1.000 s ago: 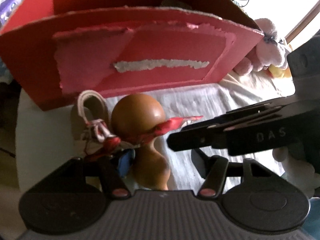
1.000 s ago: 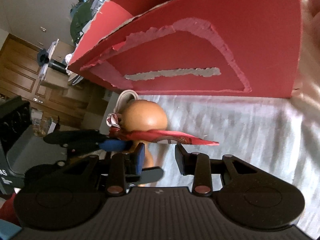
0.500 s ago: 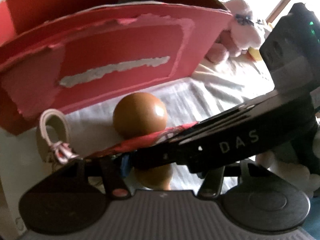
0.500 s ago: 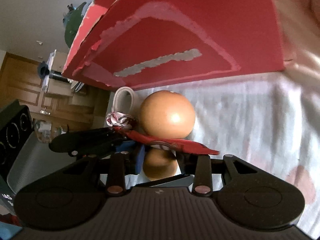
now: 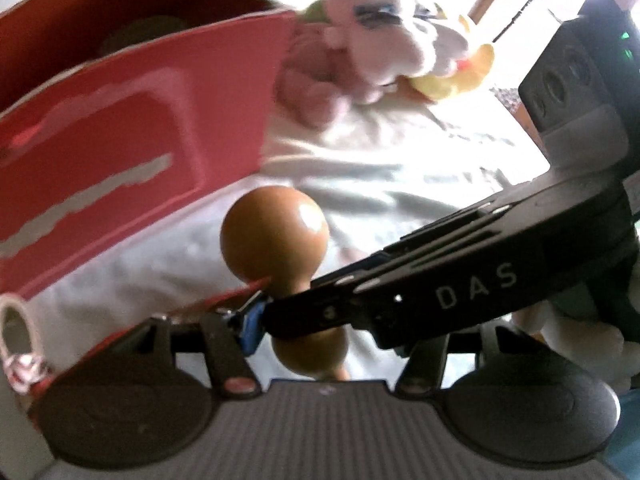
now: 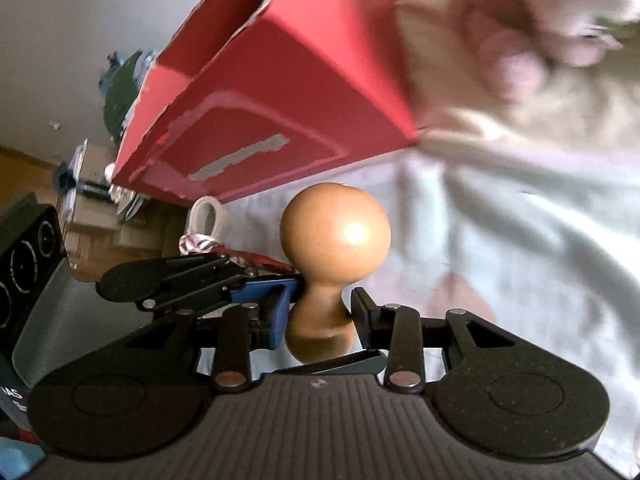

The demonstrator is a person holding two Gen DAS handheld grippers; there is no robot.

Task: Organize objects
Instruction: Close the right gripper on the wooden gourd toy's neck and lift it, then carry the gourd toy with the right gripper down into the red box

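A brown wooden gourd (image 5: 274, 232) with a red ribbon (image 5: 224, 298) and a white tassel loop (image 5: 16, 320) hangs above the white sheet. It is in front of the red cardboard box (image 5: 120, 152). My right gripper (image 6: 320, 308) is shut on the neck of the gourd (image 6: 336, 236). My left gripper (image 5: 328, 338) reaches in from the side, blue pad against the neck and ribbon, its other finger under the lower bulb. The right gripper's fingers (image 5: 440, 292) cross the left wrist view and hide that finger.
The red box (image 6: 260, 120) stands open-topped to the left. A pink plush toy (image 5: 360, 40) and a yellow one (image 5: 468, 68) lie on the wrinkled white sheet (image 5: 380, 168) beyond the box's right corner. Wooden furniture (image 6: 92, 216) shows past the bed edge.
Both grippers have carried the gourd to the right along the box front, toward the plush toys. The right gripper's fingers now sit around the gourd's neck. Its fingers now cross the left wrist view.
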